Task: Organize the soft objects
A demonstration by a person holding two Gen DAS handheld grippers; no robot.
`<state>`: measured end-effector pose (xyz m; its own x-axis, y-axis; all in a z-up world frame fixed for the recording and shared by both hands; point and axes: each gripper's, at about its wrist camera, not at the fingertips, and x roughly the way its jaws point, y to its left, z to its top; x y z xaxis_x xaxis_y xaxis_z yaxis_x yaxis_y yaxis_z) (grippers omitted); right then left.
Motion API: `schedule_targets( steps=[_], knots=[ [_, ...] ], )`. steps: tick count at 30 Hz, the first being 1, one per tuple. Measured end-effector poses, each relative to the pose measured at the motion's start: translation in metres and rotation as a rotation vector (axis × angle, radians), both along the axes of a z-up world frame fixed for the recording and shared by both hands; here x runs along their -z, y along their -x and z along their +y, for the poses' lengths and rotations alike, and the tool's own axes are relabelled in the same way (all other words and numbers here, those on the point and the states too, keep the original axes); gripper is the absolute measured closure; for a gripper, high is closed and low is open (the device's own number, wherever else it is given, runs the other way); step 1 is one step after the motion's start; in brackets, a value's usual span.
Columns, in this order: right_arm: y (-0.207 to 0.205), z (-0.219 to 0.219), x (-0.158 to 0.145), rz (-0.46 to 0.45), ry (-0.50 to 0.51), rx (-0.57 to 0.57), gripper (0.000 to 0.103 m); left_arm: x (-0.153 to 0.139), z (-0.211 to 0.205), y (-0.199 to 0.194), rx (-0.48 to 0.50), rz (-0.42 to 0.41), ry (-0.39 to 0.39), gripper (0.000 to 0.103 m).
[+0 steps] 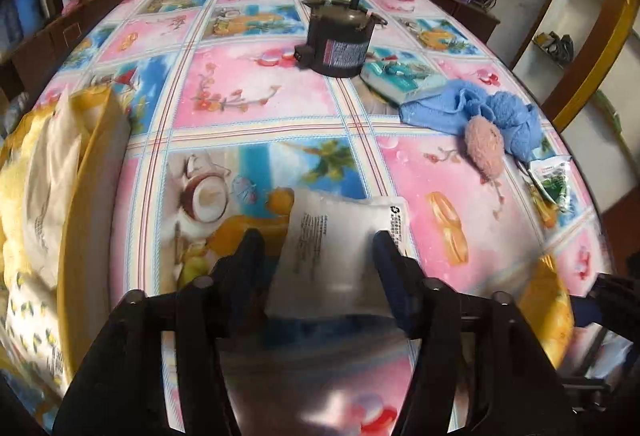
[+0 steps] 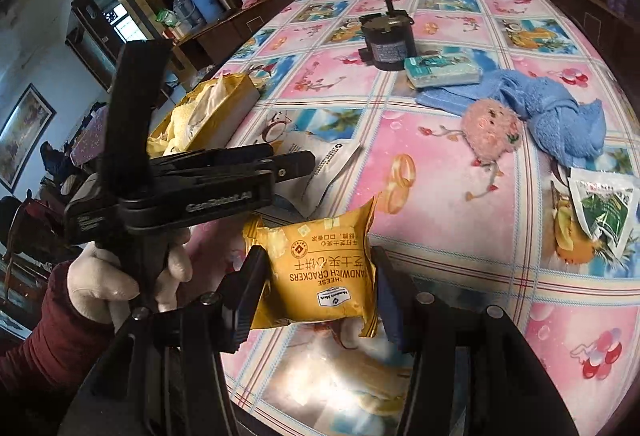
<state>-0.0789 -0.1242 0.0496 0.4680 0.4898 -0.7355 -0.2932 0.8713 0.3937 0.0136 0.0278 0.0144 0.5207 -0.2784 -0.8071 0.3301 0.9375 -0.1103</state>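
Observation:
My left gripper (image 1: pixel 318 248) stands open low over the table, and a flat white packet (image 1: pixel 340 248) with black print lies between its fingers. A gap shows between the packet and the left finger. My right gripper (image 2: pixel 320 276) is shut on a yellow sandwich-cracker packet (image 2: pixel 324 268) and holds it above the table's near edge. In the right wrist view the white packet (image 2: pixel 328 164) lies flat on the cloth under the left gripper's tips. A yellow box (image 1: pixel 80 164) at the left holds several cream and yellow packets.
On the patterned tablecloth (image 1: pixel 256 96) stand a black motor (image 1: pixel 340 40) and a teal tissue pack (image 1: pixel 400 76) at the back. A blue towel (image 1: pixel 480 112), a pink plush (image 1: pixel 484 144) and a green-white sachet (image 1: pixel 554 176) lie at the right. A gloved hand (image 2: pixel 100 284) holds the left gripper.

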Motion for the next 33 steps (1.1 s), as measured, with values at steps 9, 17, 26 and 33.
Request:
schedule_targets(
  steps=[9, 17, 26, 33],
  knots=[
    [-0.002, -0.023, 0.015, 0.027, -0.039, 0.027, 0.055, 0.007, -0.03, 0.008, 0.096, -0.016, -0.007, 0.016],
    [0.002, -0.042, 0.031, 0.053, -0.089, 0.043, 0.059, -0.002, -0.068, 0.026, 0.291, -0.042, -0.014, 0.077],
    [0.01, -0.064, 0.031, 0.033, -0.141, 0.075, 0.054, -0.019, -0.034, 0.023, 0.208, 0.046, 0.201, 0.082],
    [-0.02, -0.091, 0.016, 0.008, -0.112, 0.194, 0.054, -0.029, -0.013, 0.061, 0.211, 0.03, 0.226, 0.046]
  ],
)
